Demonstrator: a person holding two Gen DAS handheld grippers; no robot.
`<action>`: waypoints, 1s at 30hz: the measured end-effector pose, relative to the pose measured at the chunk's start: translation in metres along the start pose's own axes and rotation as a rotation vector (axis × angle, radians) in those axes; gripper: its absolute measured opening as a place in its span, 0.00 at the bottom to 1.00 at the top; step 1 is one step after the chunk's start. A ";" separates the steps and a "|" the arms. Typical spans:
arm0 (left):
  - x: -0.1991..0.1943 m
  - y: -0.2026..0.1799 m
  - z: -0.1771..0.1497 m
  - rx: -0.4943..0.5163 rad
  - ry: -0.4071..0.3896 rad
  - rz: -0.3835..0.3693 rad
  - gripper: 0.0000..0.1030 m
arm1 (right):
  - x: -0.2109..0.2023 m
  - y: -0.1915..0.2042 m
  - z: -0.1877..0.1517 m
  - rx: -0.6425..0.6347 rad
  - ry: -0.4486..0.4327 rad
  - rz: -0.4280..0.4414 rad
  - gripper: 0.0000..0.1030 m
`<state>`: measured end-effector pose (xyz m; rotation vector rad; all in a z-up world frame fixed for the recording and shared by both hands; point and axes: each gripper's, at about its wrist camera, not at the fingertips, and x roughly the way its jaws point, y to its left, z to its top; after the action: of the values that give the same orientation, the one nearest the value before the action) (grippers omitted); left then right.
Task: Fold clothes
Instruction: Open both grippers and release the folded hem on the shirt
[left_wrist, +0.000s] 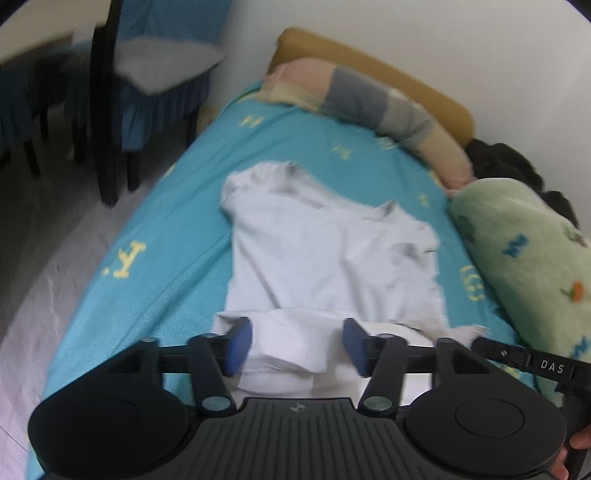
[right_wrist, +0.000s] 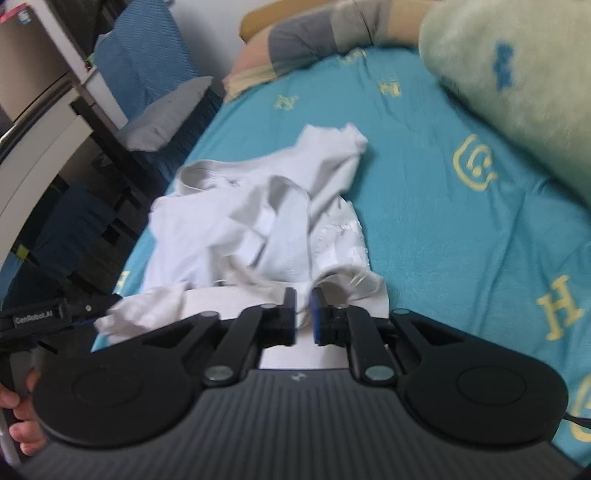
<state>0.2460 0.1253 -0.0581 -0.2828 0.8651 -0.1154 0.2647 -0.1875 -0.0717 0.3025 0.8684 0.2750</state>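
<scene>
A white T-shirt (left_wrist: 325, 254) lies on a turquoise bed sheet (left_wrist: 155, 258), partly folded and rumpled. My left gripper (left_wrist: 297, 345) is open, its blue pads (left_wrist: 238, 345) spread over the near hem of the shirt, with cloth between them. In the right wrist view the same shirt (right_wrist: 258, 221) is bunched, and my right gripper (right_wrist: 303, 314) is shut on a fold of its near edge. The left gripper's tip (right_wrist: 55, 314) shows at the left of that view, beside a corner of the shirt.
A green patterned blanket (left_wrist: 528, 266) lies along the right side of the bed. A pink and grey pillow (left_wrist: 369, 96) sits at the head, by a yellow headboard (left_wrist: 406, 77). Dark chairs with blue covers (left_wrist: 110, 99) stand left of the bed on the floor.
</scene>
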 end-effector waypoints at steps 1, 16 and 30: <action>-0.014 -0.007 -0.001 0.019 -0.020 -0.001 0.68 | -0.012 0.006 -0.001 -0.015 -0.021 0.000 0.64; -0.185 -0.062 -0.089 0.211 -0.253 0.032 0.90 | -0.182 0.066 -0.087 -0.152 -0.305 0.004 0.77; -0.165 -0.046 -0.140 0.165 -0.247 0.026 0.90 | -0.175 0.059 -0.132 -0.163 -0.358 -0.026 0.77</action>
<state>0.0333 0.0888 -0.0098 -0.1279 0.6094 -0.1243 0.0472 -0.1760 -0.0069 0.1808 0.4928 0.2564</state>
